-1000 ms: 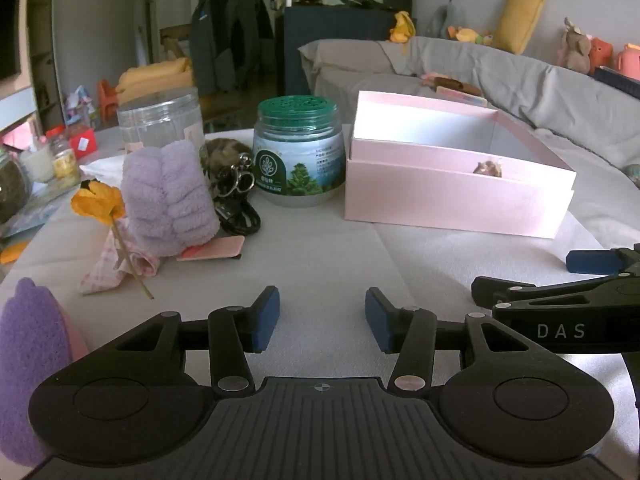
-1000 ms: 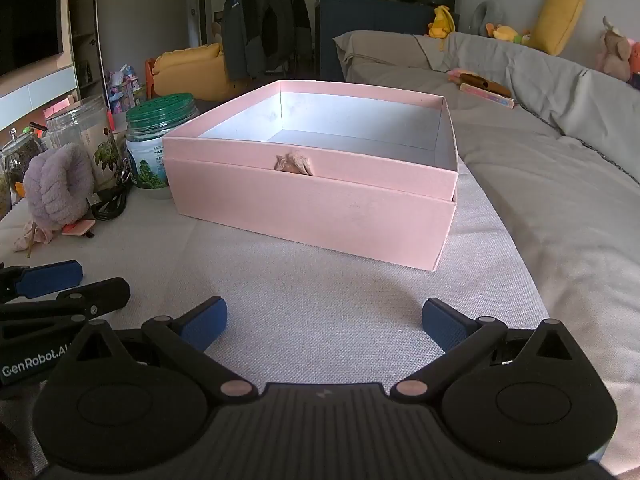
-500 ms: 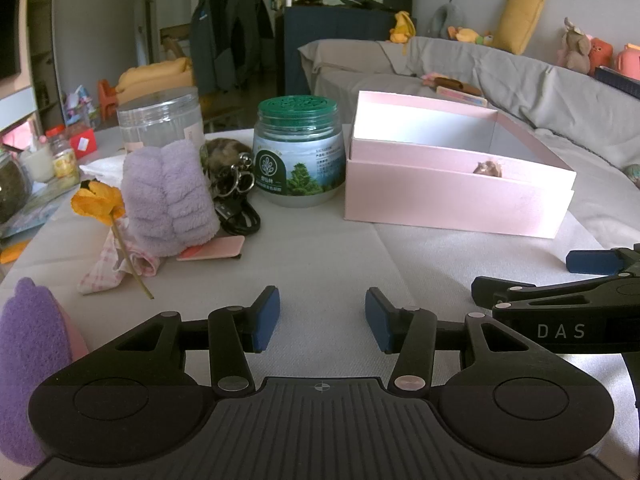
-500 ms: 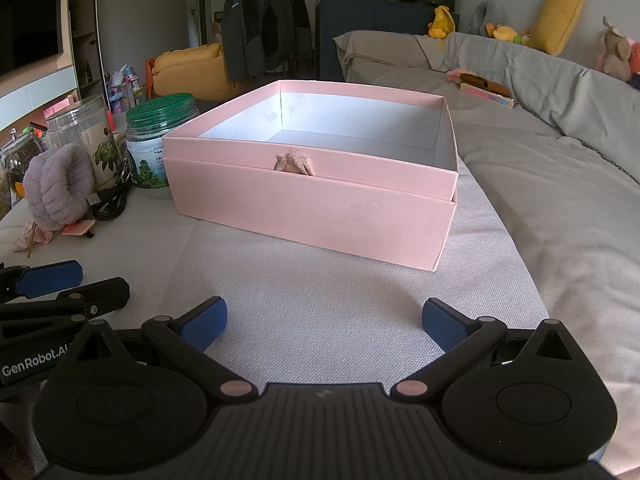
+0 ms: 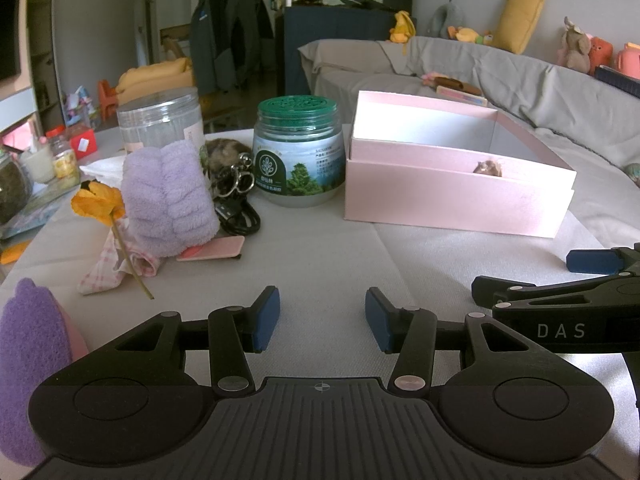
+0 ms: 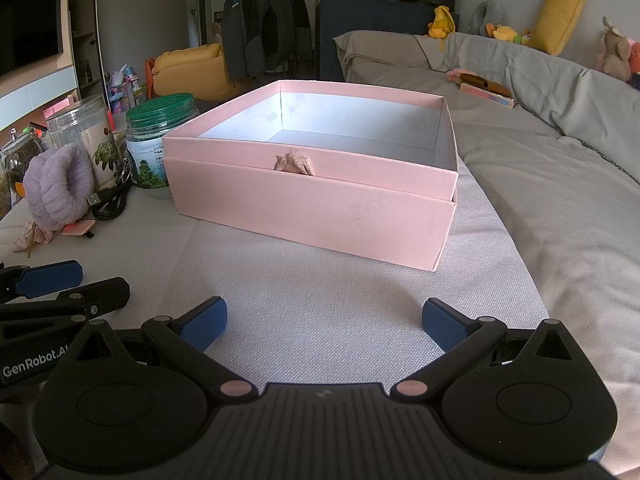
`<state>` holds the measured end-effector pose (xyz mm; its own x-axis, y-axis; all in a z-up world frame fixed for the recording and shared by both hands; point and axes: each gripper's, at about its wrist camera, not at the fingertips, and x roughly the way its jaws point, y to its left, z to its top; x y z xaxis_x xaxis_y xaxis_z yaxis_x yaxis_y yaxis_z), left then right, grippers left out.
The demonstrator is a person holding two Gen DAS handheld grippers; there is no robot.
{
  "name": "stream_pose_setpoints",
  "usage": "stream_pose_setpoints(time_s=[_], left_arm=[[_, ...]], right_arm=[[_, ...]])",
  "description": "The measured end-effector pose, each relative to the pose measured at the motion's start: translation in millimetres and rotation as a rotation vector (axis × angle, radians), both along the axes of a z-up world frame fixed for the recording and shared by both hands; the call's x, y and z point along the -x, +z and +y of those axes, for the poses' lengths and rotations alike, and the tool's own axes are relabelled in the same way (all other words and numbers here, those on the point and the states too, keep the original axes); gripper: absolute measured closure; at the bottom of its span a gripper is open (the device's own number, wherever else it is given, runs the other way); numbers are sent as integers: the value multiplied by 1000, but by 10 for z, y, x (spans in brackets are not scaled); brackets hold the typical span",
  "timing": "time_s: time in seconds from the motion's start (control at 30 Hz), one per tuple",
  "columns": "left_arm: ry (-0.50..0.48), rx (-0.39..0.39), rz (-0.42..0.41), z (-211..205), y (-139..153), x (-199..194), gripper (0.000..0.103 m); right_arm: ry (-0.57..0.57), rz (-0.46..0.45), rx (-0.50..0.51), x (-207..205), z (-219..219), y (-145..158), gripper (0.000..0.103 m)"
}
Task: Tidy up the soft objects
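An open pink box (image 5: 456,204) (image 6: 312,216) stands on the grey cloth-covered table, white inside, with a small tan tassel on its front rim. A fluffy lilac headband (image 5: 168,196) (image 6: 56,186) stands left of it beside a pink checked cloth (image 5: 116,266) and an orange flower (image 5: 98,202). A purple sponge (image 5: 28,360) lies at the near left. My left gripper (image 5: 322,316) is open and empty, low over the table. My right gripper (image 6: 322,324) is open wide and empty, facing the box; it also shows in the left wrist view (image 5: 560,280).
A green-lidded jar (image 5: 300,152), a clear plastic jar (image 5: 160,120), a furry keychain (image 5: 224,160), a black USB cable (image 5: 240,216) and a pink card (image 5: 214,248) sit behind and beside the headband. A grey sofa (image 6: 560,128) with plush toys lies to the right.
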<state>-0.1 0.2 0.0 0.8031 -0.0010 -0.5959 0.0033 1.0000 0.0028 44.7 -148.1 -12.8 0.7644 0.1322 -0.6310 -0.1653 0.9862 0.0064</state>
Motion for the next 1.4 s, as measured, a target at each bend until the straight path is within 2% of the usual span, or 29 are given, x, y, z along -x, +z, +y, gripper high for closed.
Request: stream_pose_setpoints(time_s=[1.4], left_arm=[[0,-13,-1,13,5,6,50]], right_arm=[[0,0,0,1,2,2,0]])
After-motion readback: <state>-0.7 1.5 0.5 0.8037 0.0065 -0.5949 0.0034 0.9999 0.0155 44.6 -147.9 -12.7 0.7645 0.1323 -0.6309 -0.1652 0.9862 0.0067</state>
